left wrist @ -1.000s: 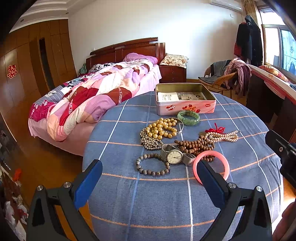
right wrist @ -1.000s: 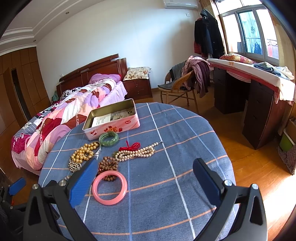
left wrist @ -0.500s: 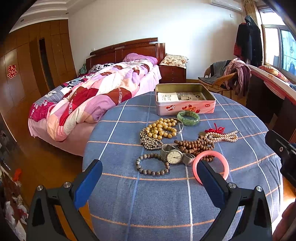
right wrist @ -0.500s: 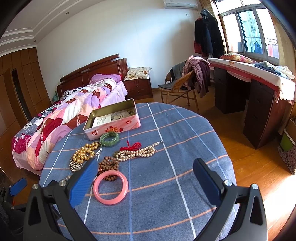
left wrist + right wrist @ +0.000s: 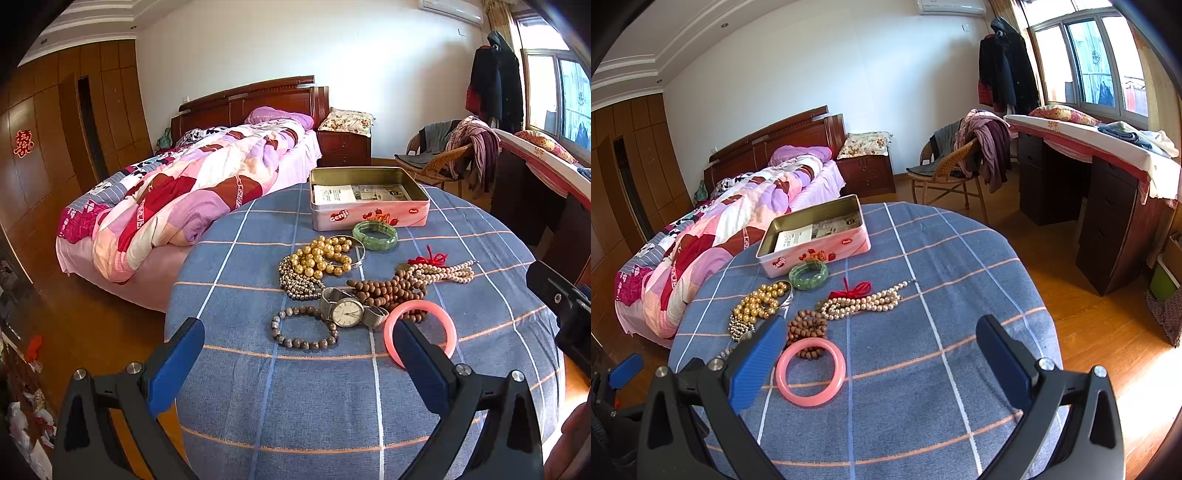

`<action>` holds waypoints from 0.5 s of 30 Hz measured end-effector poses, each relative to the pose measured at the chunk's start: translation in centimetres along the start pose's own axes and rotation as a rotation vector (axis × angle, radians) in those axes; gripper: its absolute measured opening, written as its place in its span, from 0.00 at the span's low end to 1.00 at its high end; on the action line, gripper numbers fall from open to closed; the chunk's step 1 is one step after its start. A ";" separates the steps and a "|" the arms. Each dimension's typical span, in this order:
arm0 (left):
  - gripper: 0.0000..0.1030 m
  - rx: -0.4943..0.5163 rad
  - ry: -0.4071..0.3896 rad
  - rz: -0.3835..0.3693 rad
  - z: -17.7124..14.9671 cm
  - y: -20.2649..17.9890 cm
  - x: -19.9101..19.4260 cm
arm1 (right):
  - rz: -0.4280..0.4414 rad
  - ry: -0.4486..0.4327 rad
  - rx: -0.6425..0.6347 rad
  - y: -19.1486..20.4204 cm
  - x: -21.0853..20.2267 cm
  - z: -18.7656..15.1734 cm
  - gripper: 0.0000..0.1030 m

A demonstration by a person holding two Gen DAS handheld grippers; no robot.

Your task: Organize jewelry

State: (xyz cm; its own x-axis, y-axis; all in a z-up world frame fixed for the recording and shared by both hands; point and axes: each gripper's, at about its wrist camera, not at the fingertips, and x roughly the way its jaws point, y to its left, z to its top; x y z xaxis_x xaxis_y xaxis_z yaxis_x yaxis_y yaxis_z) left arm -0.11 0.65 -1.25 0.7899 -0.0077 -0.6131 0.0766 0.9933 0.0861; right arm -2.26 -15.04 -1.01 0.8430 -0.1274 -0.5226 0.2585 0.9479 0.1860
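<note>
- Left gripper (image 5: 295, 343) hangs over the near edge of the round table (image 5: 258, 406), jaws spread wide, nothing btwn them.
- Right gripper (image 5: 882, 339) same: wide apart, empty.
- Pink bangle (image 5: 810, 372) lies flat on the blue checked cloth, just past the right gripper's left finger (image 5: 757, 363).
- Watch (image 5: 347, 312) sits beside the bangle, w/ a grey bead bracelet (image 5: 304, 327) to its left.
- Brown wooden beads (image 5: 388, 290), gold pearls (image 5: 321, 255), pale pearl strand w/ red tassel (image 5: 439, 271) heaped mid-table.
- Green bangle (image 5: 375, 235) right in front of the open pink tin (image 5: 369, 214); tin has paper inside.
</note>
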 end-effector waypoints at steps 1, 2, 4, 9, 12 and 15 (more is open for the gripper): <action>0.99 -0.001 0.000 -0.001 0.0 0.0 0.0 | -0.001 0.000 0.000 0.0 0.0 0.0 1.00; 0.99 -0.002 0.001 -0.001 0.0 0.0 0.0 | -0.001 0.002 0.000 0.0 0.0 0.0 1.00; 0.99 -0.003 0.001 -0.001 0.0 0.0 0.0 | 0.001 0.004 0.002 0.0 0.0 0.0 1.00; 0.99 -0.001 0.000 -0.001 0.0 0.0 0.0 | 0.001 0.005 0.002 0.0 0.0 0.0 1.00; 0.99 -0.001 0.000 0.000 0.0 0.0 0.0 | 0.002 0.008 0.002 0.0 0.1 0.0 1.00; 0.99 -0.001 0.001 0.000 0.0 0.0 0.0 | 0.001 0.009 0.001 0.0 0.1 0.0 1.00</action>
State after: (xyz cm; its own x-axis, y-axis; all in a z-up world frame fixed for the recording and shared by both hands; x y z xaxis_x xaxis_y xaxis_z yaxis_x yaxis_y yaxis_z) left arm -0.13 0.67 -1.27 0.7896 -0.0080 -0.6136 0.0761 0.9935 0.0851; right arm -2.16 -15.03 -1.08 0.8392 -0.1240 -0.5295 0.2584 0.9476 0.1877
